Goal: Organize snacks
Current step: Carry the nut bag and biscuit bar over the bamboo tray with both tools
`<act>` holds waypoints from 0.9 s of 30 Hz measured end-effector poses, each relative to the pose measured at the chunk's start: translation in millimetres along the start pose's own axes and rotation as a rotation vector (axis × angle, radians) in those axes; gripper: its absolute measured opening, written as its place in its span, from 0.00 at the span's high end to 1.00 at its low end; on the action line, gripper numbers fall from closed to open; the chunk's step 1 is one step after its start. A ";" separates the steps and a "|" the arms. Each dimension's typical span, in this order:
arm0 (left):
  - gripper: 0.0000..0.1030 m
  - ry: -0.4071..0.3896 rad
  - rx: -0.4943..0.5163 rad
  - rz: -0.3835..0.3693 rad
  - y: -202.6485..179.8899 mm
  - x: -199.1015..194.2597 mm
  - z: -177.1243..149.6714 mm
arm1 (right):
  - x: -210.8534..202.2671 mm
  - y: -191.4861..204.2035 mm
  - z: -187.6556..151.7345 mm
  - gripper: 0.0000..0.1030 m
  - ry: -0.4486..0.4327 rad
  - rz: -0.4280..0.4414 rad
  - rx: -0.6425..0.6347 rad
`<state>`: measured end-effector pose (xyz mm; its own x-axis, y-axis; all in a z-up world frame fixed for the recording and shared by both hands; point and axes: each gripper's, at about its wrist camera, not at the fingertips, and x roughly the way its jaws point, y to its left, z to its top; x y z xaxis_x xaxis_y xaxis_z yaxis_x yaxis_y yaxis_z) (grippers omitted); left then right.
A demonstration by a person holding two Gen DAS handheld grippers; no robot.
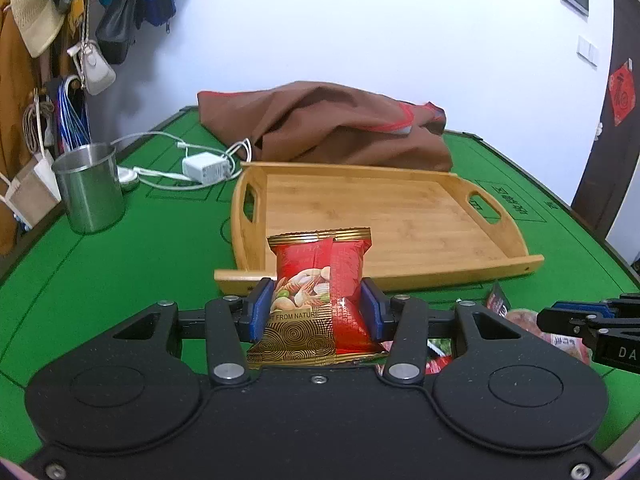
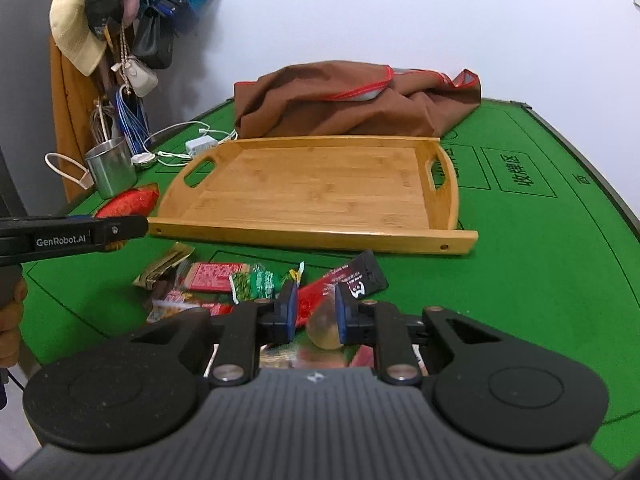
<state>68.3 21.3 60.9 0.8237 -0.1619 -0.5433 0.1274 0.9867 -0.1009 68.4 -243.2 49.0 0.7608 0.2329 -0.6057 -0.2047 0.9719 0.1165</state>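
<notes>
My left gripper [image 1: 316,309] is shut on a red and gold nut packet [image 1: 308,268], which stands upright between the blue pads, just in front of the wooden tray's near rim [image 1: 440,274]. The tray holds nothing. In the right wrist view my right gripper [image 2: 316,313] is shut on a red and black snack packet [image 2: 356,280] with a clear pouch part between the pads. It is lifted over a pile of loose snack packets [image 2: 216,280] on the green table, short of the tray [image 2: 320,236]. The left gripper [image 2: 132,229] shows at the left edge with its red packet [image 2: 130,203].
A steel cup [image 1: 90,188] stands left of the tray. A white charger with cables [image 1: 204,168] lies behind it. A brown cloth [image 1: 328,124] is heaped behind the tray. Bags and hats [image 1: 116,28] hang at the far left. A hand [image 2: 10,320] shows at the left edge.
</notes>
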 end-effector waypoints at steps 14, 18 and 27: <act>0.57 0.031 0.005 -0.027 1.1 0.1 -10.0 | -3.5 -5.1 -38.3 0.48 0.132 -0.005 -0.068; 0.57 0.042 0.003 -0.022 1.5 2.5 -12.9 | -1.9 -4.6 -46.8 0.47 0.144 -0.034 -0.103; 0.57 0.063 -0.006 -0.022 2.6 9.7 -16.1 | 2.0 11.9 -55.8 0.34 0.127 -0.020 -0.180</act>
<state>67.7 22.0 42.0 0.7843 -0.1842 -0.5924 0.1413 0.9829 -0.1185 33.1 -233.2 5.2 0.6845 0.1960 -0.7022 -0.3056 0.9516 -0.0322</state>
